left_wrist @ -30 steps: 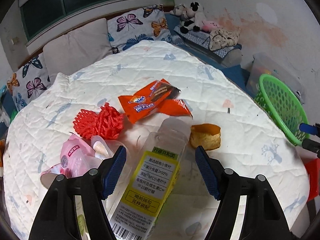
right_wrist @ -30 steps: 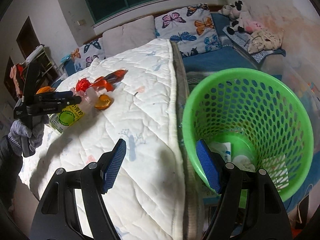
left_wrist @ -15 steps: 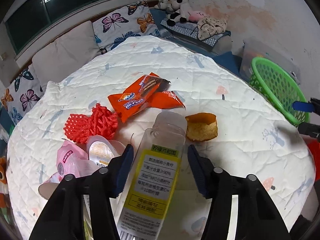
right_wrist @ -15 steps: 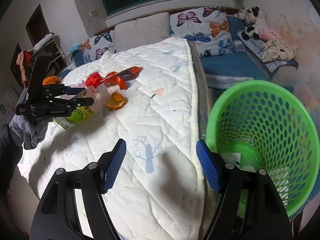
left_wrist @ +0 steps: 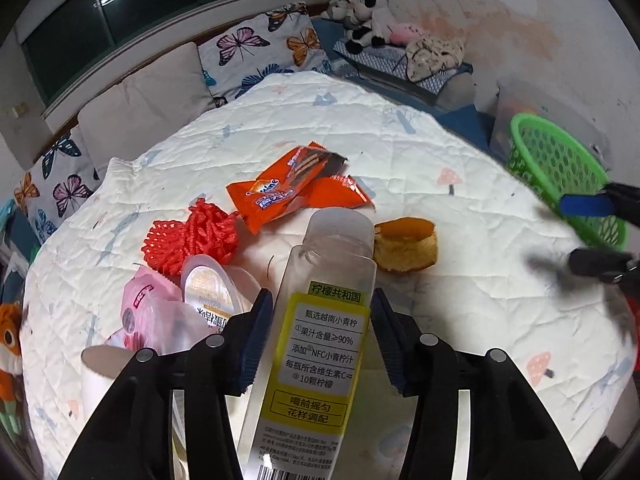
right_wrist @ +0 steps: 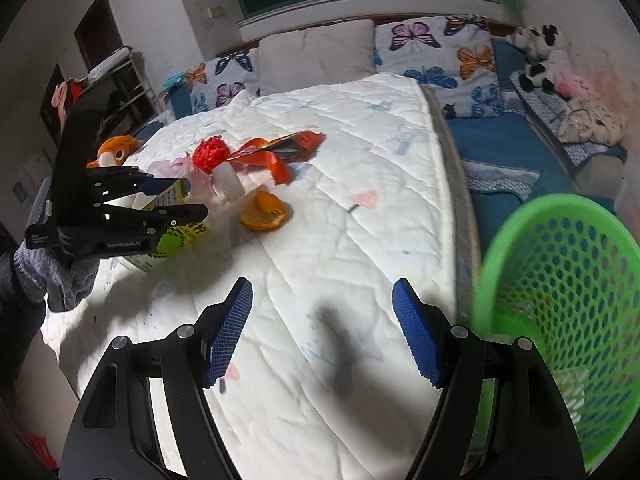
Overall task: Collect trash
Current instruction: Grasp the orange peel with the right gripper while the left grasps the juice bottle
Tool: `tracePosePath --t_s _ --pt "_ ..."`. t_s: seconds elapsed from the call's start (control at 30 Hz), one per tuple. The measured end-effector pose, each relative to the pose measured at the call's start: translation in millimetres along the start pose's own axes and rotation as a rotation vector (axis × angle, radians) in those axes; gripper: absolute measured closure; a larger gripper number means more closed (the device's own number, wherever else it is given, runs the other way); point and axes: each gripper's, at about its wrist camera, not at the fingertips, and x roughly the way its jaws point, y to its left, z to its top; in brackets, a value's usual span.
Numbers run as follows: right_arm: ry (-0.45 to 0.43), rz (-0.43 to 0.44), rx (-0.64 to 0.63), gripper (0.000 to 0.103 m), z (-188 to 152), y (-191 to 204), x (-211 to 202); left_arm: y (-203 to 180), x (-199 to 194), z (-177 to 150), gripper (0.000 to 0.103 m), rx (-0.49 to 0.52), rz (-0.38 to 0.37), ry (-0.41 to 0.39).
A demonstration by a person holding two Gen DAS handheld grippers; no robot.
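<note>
My left gripper (left_wrist: 322,330) is shut on a clear plastic bottle (left_wrist: 320,344) with a yellow label, on the white quilted bed (left_wrist: 460,184); the bottle also shows in the right wrist view (right_wrist: 176,224). Beyond it lie orange snack wrappers (left_wrist: 292,196), a red mesh net (left_wrist: 192,236), an orange peel piece (left_wrist: 404,244) and pink and clear packaging (left_wrist: 160,312). My right gripper (right_wrist: 322,332) is open and empty above the bed's near edge, left of the green mesh basket (right_wrist: 560,304).
Butterfly pillows (right_wrist: 436,48) and a grey pillow (right_wrist: 316,56) line the bed's head. Plush toys (right_wrist: 536,56) lie on a blue bench at the right. An orange plush (right_wrist: 116,150) sits at the bed's left edge. The basket also shows in the left wrist view (left_wrist: 560,168).
My left gripper's fingers have closed in onto the bottle. My right gripper has swung left, away from the basket and over the bed.
</note>
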Motion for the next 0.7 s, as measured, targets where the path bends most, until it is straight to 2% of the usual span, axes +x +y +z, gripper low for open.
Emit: tracePosePath --t_s 0.37,0.7 --pt "0.034 0.052 -0.099 0.042 26.6 31.1 54.2 5.4 -41.0 -4.3 0.056 -0.084 -0.041 -0.055" --pt "0.078 0.021 -0.178 0.042 42.7 45.9 98.3 15.0 -58.1 -15.8 0.056 -0.144 -0.057 -0.071"
